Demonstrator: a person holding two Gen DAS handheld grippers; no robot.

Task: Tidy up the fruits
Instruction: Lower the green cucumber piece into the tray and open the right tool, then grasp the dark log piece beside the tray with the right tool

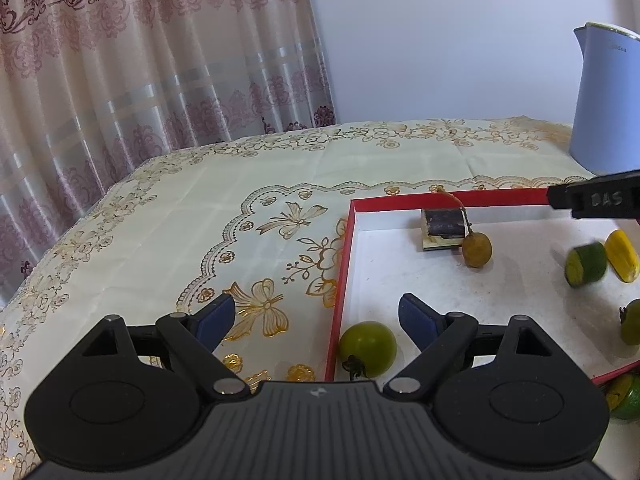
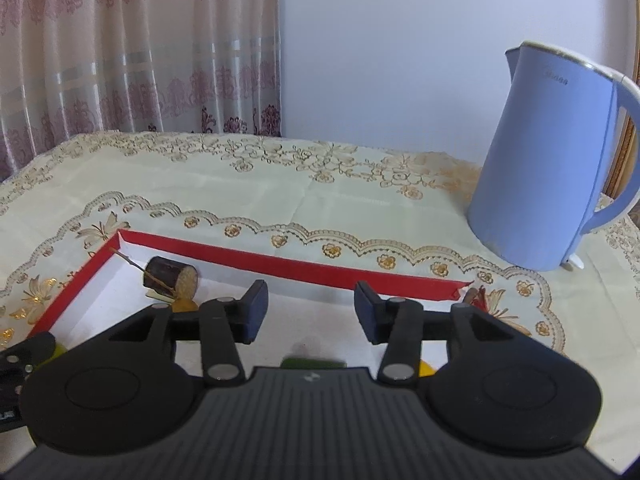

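While the left claw [image 1: 316, 316] hovers with its jaws spread wide and nothing between them, one finger over the patterned cloth and the other over the red-rimmed tray [image 1: 343, 264], a green tomato [image 1: 368, 349] lies just inside the tray's near left corner, close to that claw. Farther back in the tray, a dark cut log piece [image 1: 442, 229] rests near the far wall, and a small brown fruit [image 1: 477, 249] on a thin stem sits touching it. Toward the right side lie a green cucumber chunk [image 1: 586, 265], blurred, and a yellow piece [image 1: 622, 255] just beside it. Another green fruit [image 1: 632, 322] shows at the right edge.

From the right wrist view, the right claw [image 2: 311, 312] hangs above the white tray floor, its jaws parted and holding nothing. A blue kettle [image 2: 536, 168] stands on the desk [image 2: 280, 184] beyond the tray's far right corner, well apart from the fruit.
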